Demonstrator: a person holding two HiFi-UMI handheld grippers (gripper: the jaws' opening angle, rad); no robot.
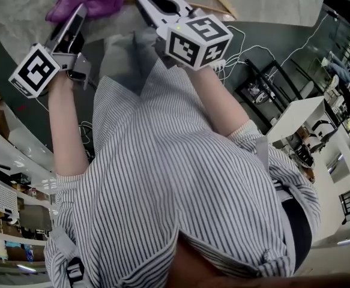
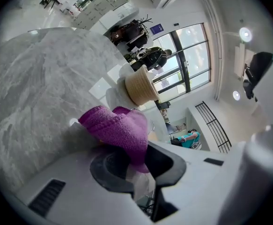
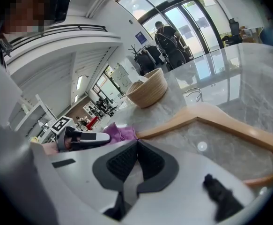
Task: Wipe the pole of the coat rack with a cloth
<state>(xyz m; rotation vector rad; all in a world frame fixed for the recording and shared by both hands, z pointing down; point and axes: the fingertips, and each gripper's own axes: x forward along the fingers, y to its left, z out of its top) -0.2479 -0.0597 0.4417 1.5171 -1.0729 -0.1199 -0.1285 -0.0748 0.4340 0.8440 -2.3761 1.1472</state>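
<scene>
Left gripper (image 2: 136, 159) is clamped on the purple cloth (image 2: 120, 130). One fold is pinched between the pads and the rest bunches out ahead toward 11 o'clock, over the marble table (image 2: 42, 78); whether it touches the top I cannot tell.

Cloth judged light, soft, limp and not fragile. A thick fold holds best; loose ends will drape and drag.

Right gripper (image 3: 136, 162) has its jaws together with nothing between them. From it, the cloth is at 10 o'clock, the woven basket (image 3: 148, 89) at 12 and the wooden hanger (image 3: 211, 121) at 2.

Coat rack pole is in no view; wiping judged not yet begun.
</scene>
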